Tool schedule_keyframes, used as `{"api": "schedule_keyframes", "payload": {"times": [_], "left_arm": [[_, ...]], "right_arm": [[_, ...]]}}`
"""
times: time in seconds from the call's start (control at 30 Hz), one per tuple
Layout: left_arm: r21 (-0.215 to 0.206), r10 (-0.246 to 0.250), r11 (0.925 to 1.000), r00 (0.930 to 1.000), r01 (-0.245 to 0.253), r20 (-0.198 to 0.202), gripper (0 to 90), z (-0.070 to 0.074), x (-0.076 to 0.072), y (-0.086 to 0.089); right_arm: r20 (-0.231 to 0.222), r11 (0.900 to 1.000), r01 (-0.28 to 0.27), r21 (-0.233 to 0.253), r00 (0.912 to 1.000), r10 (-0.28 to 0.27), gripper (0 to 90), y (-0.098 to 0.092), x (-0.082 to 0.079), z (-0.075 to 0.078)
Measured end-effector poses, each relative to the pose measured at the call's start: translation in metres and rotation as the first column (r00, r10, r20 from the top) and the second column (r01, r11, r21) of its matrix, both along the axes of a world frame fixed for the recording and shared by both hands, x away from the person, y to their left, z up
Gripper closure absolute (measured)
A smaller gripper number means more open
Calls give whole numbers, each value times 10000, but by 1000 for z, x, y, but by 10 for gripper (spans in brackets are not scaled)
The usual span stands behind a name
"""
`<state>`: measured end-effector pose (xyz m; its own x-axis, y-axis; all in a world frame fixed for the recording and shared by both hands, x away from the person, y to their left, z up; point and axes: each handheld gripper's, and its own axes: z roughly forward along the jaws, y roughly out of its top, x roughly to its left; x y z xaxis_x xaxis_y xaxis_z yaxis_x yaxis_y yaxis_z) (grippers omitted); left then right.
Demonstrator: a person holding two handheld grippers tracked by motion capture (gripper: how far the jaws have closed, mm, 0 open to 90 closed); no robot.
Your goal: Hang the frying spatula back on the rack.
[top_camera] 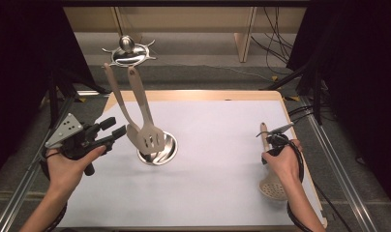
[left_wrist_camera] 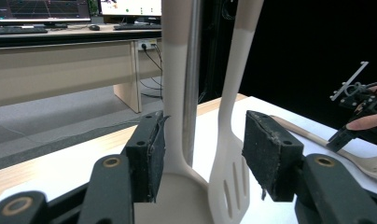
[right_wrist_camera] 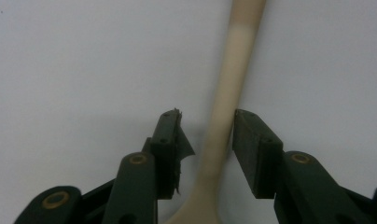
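two utensils already stand in the steel cup (top_camera: 160, 151) at the middle of the table (top_camera: 222, 121), a solid spatula (top_camera: 117, 99) and a slotted turner (top_camera: 145, 116), both leaning back and to the left with their heads down in the cup. the left tongs (top_camera: 117, 130) sit just left of that cup, pointing at it; in the left gripper view the tongs (left_wrist_camera: 203, 154) are spread wide, with the spatula's (left_wrist_camera: 177, 93) handle running just beside the left pad (left_wrist_camera: 155, 154) and the turner's (left_wrist_camera: 228, 140) slotted blade in the gap, nothing pinched. so those two look placed, and the left side seems only to be steadying or guarding them. the third piece, a skimmer spoon (top_camera: 272, 186), lies flat on the table well to the right of the left tongs, its perforated bowl toward the person and its handle running away. the right tongs (top_camera: 273, 137) are down over that handle; in the right gripper view the tongs (right_wrist_camera: 206, 149) straddle the handle (right_wrist_camera: 224, 121), which lies near the right pad with a clear gap on the left, so they are spread and not yet gripping. what is left, as i judge it, is closing on the handle, lifting the spoon and standing it in the cup with the other two.
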<state>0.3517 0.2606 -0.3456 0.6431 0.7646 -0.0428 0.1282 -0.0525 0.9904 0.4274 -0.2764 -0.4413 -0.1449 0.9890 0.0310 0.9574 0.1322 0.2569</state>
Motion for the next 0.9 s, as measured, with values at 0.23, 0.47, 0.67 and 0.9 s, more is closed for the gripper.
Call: {"api": "schedule_keyframes", "payload": {"times": [0.23,0.47,0.67,0.9], "left_arm": [[-52,-178,9998,9994,180,293,608,18,1,-7],[-695,-88,9974,9931,170,1167,821,80,2,-17],[-1239,226,9922,9949,-103,978,889,115,-2,-25],[-801,427,9963,9855,-298,1643,893,129,13,-23]], "right_arm": [[-243,9998,197,8,9995,-196,693,-7,3,-10],[-148,9998,200,84,9997,-199,751,-9,2,-10],[-158,9994,352,-32,9993,-352,753,-6,2,-10],[-81,9995,296,54,9995,-296,753,-7,1,-10]]}}
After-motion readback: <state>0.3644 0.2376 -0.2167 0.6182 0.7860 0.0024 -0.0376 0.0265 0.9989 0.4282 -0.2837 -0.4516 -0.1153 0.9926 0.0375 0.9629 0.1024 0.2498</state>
